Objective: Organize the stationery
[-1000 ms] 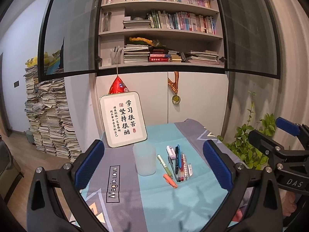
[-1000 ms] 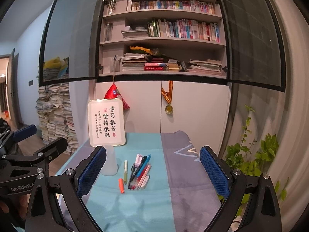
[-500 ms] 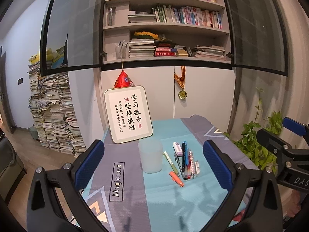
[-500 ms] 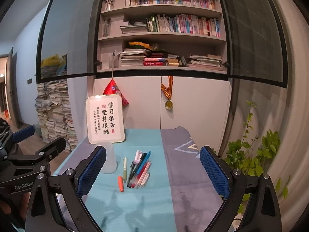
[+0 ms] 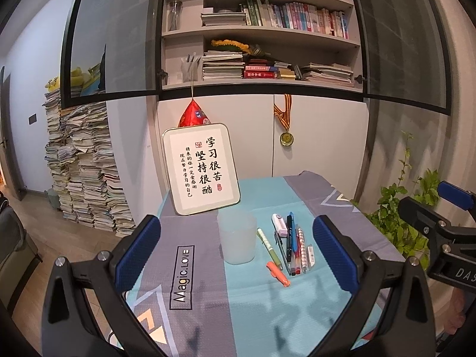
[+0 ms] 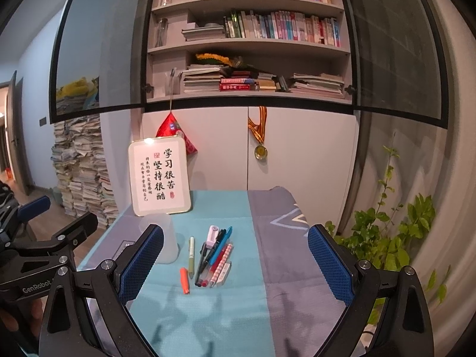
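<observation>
The bench [image 5: 297, 312] is covered by a teal and grey cloth [image 5: 184, 267]. Its far edge abuts a white cabinet [image 5: 321, 136]; a framed calligraphy sign [image 5: 200, 168] leans upright at the far left corner. The near half of the cloth, between the stationery and the near edge, is bare fabric. A stack of papers [image 5: 83, 166] stands on the floor beyond the left edge; a green plant [image 6: 383, 232] stands beyond the right edge.

Task items sit near the bench centre. A translucent plastic cup [image 5: 237, 239] stands upright. Just to its right lies a row of pens [image 5: 293, 245], roughly parallel and pointing toward the far edge, touching or nearly touching one another. A green pen [image 5: 269, 248] lies nearest the cup. An orange marker [image 5: 278, 273] lies at the near end of the row, apart from the cup. A white correction tape [image 5: 279, 223] sits at the far end of the row, and a small white eraser [image 5: 310, 254] lies at its right side.

The left gripper [image 5: 238, 258] is released, its jaws spread wide, holding and touching nothing. It is raised above the near part of the bench and frames the cup and pens.

The right gripper [image 6: 235, 264] is likewise spread wide and carries nothing. It hovers above the near edge, level and pointing toward the cabinet, with the pens between its blue pads [image 6: 330, 264]. The two grippers are side by side and apart.
</observation>
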`<state>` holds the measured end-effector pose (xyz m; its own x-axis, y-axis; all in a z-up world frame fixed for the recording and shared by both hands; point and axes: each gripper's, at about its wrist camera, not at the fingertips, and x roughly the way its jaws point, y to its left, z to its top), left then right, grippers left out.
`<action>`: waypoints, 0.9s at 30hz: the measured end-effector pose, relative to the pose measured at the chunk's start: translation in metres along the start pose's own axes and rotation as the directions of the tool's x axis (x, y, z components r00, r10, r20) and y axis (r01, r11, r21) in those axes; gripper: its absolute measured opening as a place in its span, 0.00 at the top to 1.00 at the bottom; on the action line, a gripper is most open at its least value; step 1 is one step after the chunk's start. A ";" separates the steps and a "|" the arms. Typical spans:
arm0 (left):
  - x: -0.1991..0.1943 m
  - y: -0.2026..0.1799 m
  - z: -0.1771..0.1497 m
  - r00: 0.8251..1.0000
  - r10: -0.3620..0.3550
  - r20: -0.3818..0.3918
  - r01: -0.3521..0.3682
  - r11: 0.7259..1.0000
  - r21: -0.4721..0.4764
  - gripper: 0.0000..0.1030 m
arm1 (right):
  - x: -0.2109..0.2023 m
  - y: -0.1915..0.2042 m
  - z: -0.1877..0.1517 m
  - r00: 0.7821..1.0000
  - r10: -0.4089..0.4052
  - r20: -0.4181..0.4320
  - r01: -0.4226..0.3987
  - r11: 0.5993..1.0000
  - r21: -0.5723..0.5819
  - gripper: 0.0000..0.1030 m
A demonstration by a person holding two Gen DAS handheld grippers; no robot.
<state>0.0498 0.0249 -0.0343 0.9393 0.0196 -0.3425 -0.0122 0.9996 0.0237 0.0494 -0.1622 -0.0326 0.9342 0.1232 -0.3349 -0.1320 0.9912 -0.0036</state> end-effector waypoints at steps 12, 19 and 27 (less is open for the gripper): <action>0.005 0.001 0.002 1.000 -0.002 -0.001 0.002 1.000 0.002 0.01 | 0.006 0.000 0.006 1.000 -0.006 -0.010 0.006 1.000 0.005 0.05; 0.006 -0.001 0.002 1.000 0.000 -0.007 0.000 1.000 0.006 0.01 | 0.008 -0.002 0.005 1.000 -0.004 -0.013 0.004 1.000 0.008 0.05; 0.008 -0.001 -0.001 1.000 0.003 -0.014 -0.003 1.000 0.007 0.01 | 0.009 -0.004 0.002 1.000 -0.004 -0.015 0.004 1.000 0.012 0.05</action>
<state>0.0573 0.0245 -0.0381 0.9345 0.0224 -0.3552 -0.0121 0.9994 0.0313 0.0586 -0.1655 -0.0337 0.9296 0.1186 -0.3491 -0.1241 0.9923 0.0067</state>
